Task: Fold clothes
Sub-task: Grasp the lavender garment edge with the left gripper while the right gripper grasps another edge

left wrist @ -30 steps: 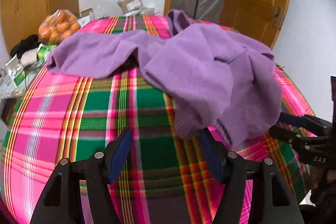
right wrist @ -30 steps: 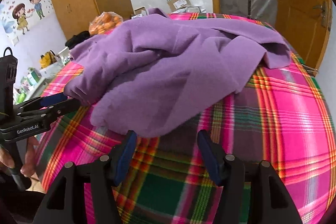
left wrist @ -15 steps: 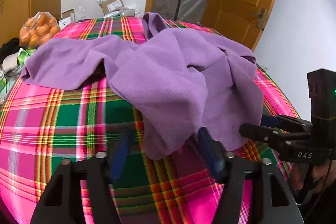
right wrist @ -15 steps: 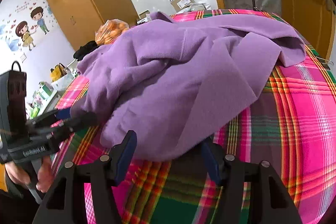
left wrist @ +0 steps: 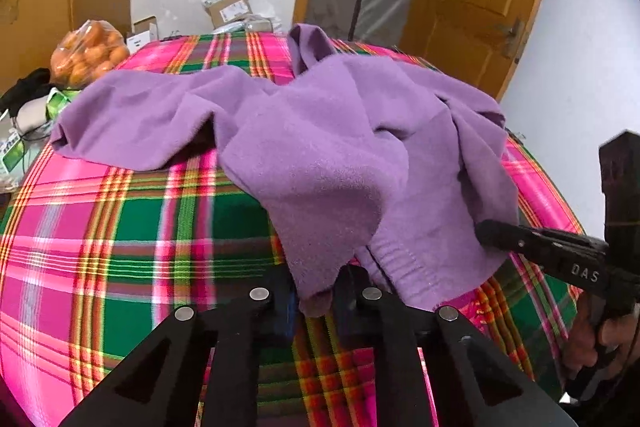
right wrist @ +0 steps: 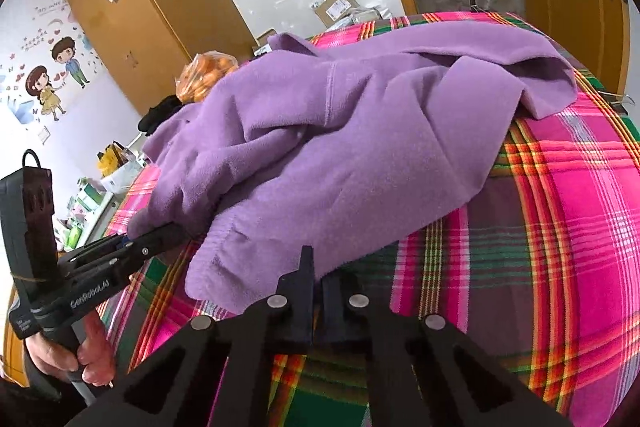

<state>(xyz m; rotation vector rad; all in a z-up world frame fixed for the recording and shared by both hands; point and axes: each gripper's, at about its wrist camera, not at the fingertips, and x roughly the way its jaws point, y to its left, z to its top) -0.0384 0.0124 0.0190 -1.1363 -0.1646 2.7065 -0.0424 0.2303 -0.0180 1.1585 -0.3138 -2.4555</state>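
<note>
Purple fleece garment (left wrist: pixel 320 147) lies rumpled across the pink-and-green plaid cloth (left wrist: pixel 120 227), one sleeve spread toward a bag of oranges (left wrist: pixel 90 53) beyond the far left edge. At the near edge the left gripper (left wrist: pixel 316 297) is pinched on a hanging corner of the fleece. Just beside it, the right gripper (right wrist: pixel 318 291) has its fingers closed on the hem.
</note>
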